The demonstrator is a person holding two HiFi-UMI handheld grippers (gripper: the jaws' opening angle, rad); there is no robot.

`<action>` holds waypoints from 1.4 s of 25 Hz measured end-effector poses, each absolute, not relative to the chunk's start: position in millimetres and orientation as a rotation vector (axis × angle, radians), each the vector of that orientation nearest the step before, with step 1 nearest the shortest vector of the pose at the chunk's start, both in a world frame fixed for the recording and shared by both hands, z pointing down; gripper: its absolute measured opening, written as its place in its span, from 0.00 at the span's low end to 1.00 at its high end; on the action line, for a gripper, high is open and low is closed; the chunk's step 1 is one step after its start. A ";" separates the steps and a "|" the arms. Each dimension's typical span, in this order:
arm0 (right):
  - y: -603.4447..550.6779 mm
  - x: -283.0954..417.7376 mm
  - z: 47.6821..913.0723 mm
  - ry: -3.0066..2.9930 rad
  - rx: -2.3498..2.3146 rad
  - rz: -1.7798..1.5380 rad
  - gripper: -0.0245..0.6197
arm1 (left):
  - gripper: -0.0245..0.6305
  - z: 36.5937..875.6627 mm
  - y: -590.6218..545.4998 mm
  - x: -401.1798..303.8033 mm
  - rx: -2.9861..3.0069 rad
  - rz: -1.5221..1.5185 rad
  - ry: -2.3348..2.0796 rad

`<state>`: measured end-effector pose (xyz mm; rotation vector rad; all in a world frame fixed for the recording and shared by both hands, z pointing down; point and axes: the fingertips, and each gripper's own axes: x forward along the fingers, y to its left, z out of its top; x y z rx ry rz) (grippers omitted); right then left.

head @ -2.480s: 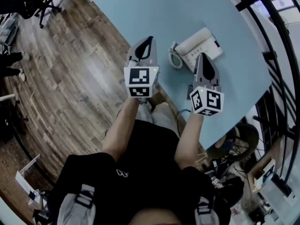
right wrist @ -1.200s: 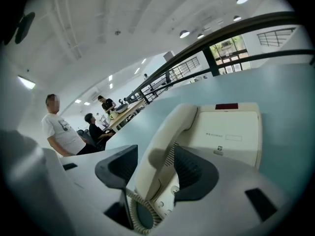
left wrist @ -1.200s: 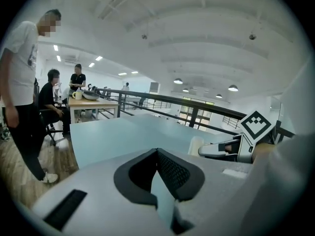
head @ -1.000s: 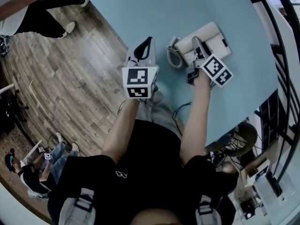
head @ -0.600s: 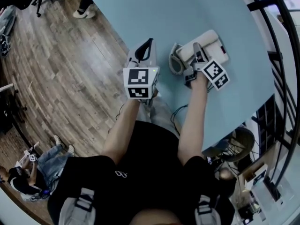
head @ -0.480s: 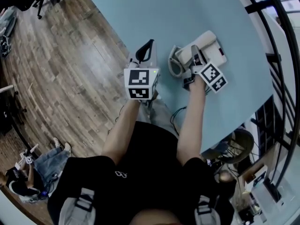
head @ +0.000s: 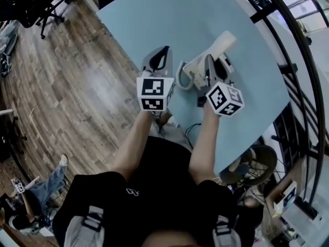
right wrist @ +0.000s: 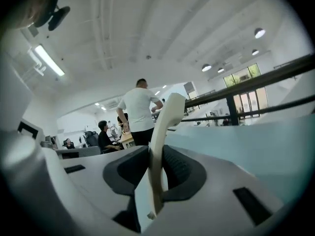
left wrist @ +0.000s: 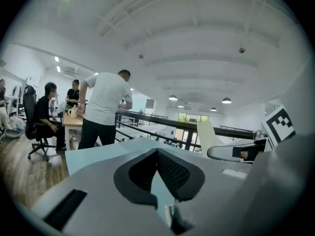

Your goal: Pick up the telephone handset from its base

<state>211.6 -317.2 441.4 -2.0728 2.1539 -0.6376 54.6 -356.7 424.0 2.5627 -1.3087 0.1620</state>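
my right fingers clamped on white telephone handset, clear of base at their 3 o'clock, my left fingers closed, empty

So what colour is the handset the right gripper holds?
The plastic telephone handset is cream-white, clearest in the right gripper view.

Handset was cream, table pale blue, floor brown wood planks. Left claw and right claw grey; cubes black-and-white square markers.
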 end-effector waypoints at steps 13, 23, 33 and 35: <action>-272.4 207.7 340.9 2.227 -2.128 -0.141 0.16 | 0.04 339.2 -330.4 66.3 2.732 -0.017 -1.260; -269.6 210.0 340.9 2.191 -2.175 -0.109 0.16 | 0.04 332.5 -330.2 71.1 2.780 -0.014 -1.217; -271.3 211.7 340.9 2.201 -2.202 -0.079 0.16 | 0.04 335.0 -333.1 75.0 2.786 -0.013 -1.202; -271.0 213.1 341.0 2.201 -2.206 -0.076 0.16 | 0.04 335.3 -332.9 76.6 2.787 -0.011 -1.198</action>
